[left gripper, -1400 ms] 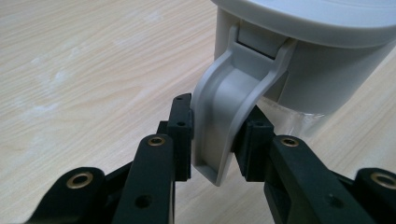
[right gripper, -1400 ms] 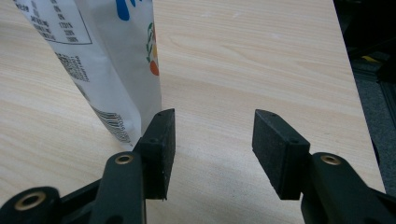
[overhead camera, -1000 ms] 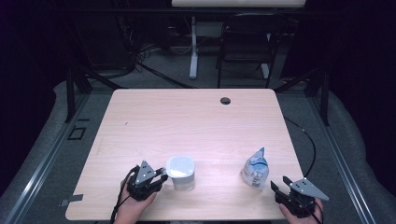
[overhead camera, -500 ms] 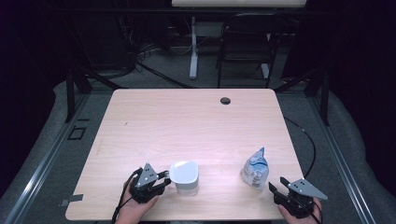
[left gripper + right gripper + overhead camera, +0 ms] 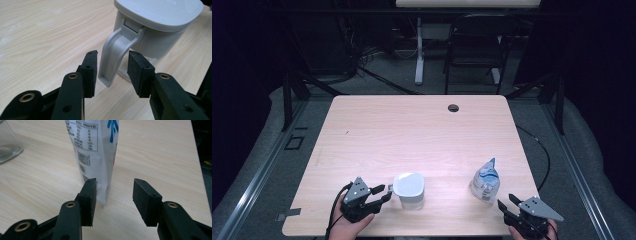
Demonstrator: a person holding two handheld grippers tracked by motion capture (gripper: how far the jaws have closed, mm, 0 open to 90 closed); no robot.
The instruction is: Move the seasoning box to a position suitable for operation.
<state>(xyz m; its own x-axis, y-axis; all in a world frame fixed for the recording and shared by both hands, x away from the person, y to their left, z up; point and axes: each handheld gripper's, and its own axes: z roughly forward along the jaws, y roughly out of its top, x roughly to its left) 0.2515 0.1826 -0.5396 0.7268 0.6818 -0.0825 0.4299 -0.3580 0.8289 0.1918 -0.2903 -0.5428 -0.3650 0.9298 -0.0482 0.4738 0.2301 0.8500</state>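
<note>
A white lidded jug [image 5: 409, 190] with a clear body stands on the wooden table [image 5: 412, 135] near its front edge. My left gripper [image 5: 386, 193] sits just left of it. In the left gripper view the jug's grey handle [image 5: 112, 60] lies between my left gripper's [image 5: 112, 53] jaws with a gap on each side; the jaws have just been opening. A white pouch with blue print [image 5: 485, 179] stands upright to the right. My right gripper [image 5: 115, 181] is open and its jaws have just been closing; the pouch's [image 5: 96, 157] lower corner sits by the left pad, unpressed.
A round cable hole [image 5: 453, 107] sits near the table's far edge. A chair [image 5: 472, 45] and a desk leg stand on the floor beyond. The jug's glass base [image 5: 7, 142] is at the upper left of the right gripper view. A black cable [image 5: 542, 150] trails off the right edge.
The jug, tilted half a second ago, now stands upright slightly nearer the front. My left jaws have spread away from its handle. The right gripper has hardly shifted.
</note>
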